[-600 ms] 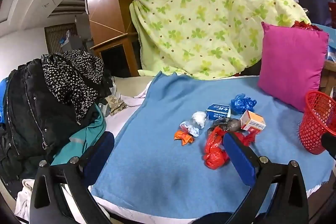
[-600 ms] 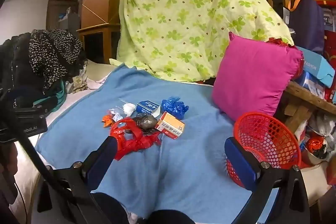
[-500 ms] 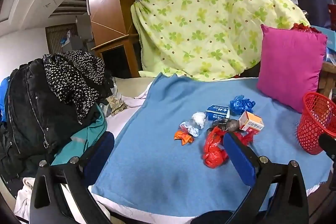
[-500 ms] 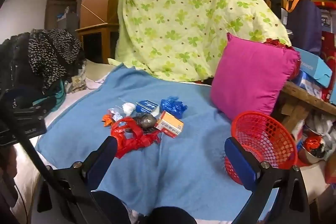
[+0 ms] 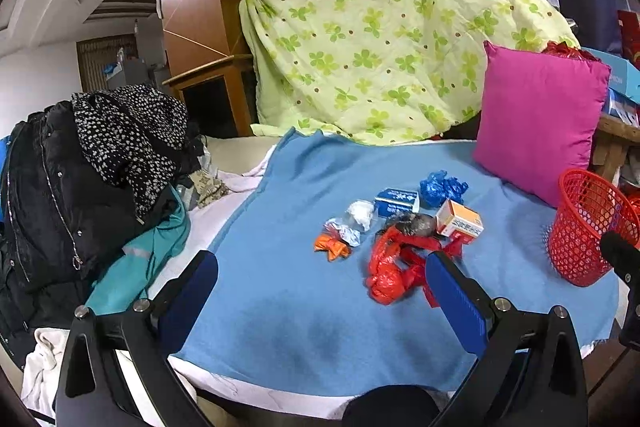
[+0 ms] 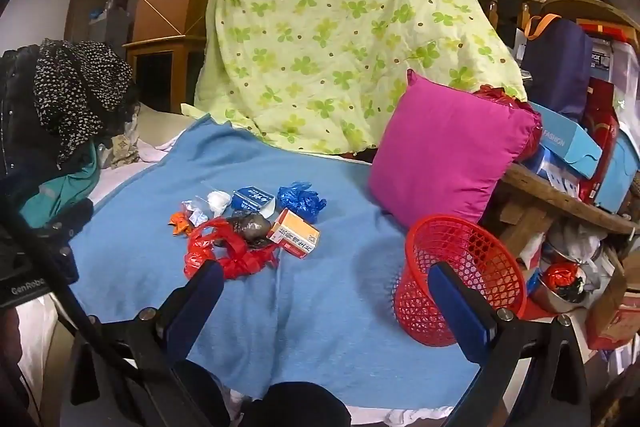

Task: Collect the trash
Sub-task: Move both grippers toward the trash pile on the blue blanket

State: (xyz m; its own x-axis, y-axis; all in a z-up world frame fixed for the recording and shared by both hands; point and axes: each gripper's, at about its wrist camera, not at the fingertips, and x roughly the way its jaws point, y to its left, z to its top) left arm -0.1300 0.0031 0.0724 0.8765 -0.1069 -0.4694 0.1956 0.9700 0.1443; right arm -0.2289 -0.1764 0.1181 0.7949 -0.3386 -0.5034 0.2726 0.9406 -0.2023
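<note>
A cluster of trash lies on the blue blanket: a red plastic bag, an orange wrapper, a white paper wad, a blue-white box, a blue bag, a dark wad and an orange-white box. A red mesh basket stands at the blanket's right edge. My left gripper is open and empty, short of the trash. My right gripper is open and empty, between trash and basket.
A pink cushion leans behind the basket. A green-patterned quilt hangs at the back. Dark jackets are piled at the left. Boxes and clutter sit on a wooden shelf at the right.
Both views have shifted slightly; the right gripper has moved a little to the right, toward the basket. Nothing was grasped.
</note>
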